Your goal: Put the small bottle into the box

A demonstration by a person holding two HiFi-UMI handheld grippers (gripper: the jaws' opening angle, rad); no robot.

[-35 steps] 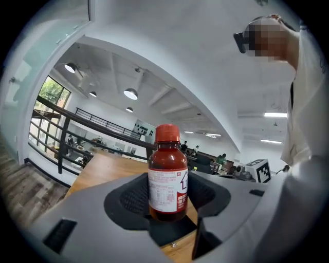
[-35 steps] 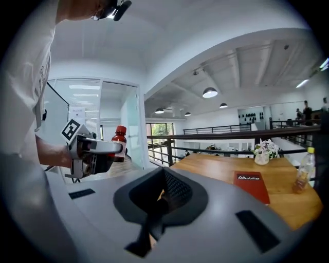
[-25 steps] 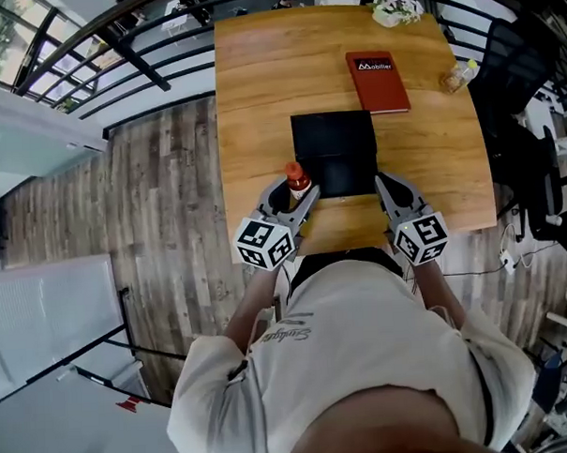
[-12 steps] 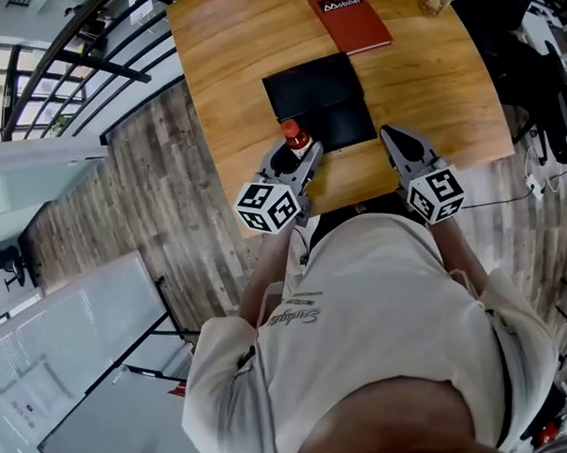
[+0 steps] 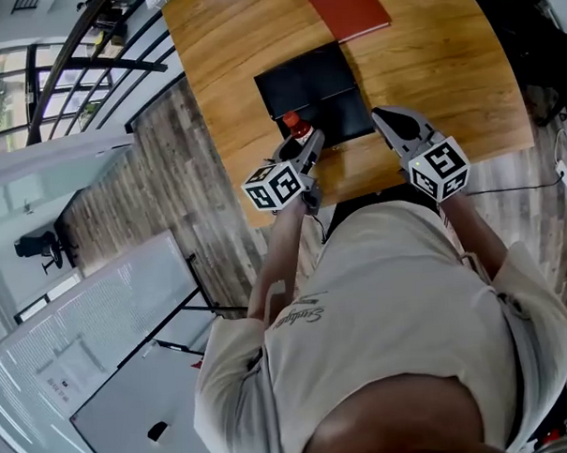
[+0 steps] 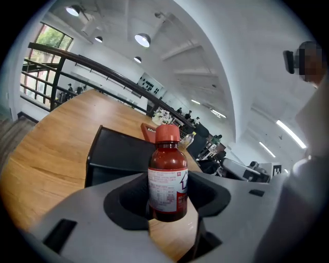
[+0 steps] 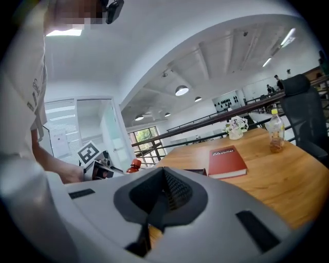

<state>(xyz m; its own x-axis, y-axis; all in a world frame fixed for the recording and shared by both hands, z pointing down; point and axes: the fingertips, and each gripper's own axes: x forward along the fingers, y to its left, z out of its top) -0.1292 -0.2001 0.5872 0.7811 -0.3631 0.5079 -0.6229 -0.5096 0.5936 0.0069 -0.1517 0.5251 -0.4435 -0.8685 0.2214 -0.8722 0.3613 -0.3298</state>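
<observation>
Only one legible word — "Mobilier" — on the red book (image 7: pixel 227 162).

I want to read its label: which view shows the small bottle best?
The left gripper view: the small bottle stands at centre, label and red cap in plain sight, clamped by the left hand-held gripper. The head view shows mainly its cap from above; the right gripper view, only a distant cap.

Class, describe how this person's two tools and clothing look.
Both the left tool and right tool are grey with black-lined jaws. Each carries a white cube printed with black square markers. The person wears a pale short-sleeved shirt.
</observation>
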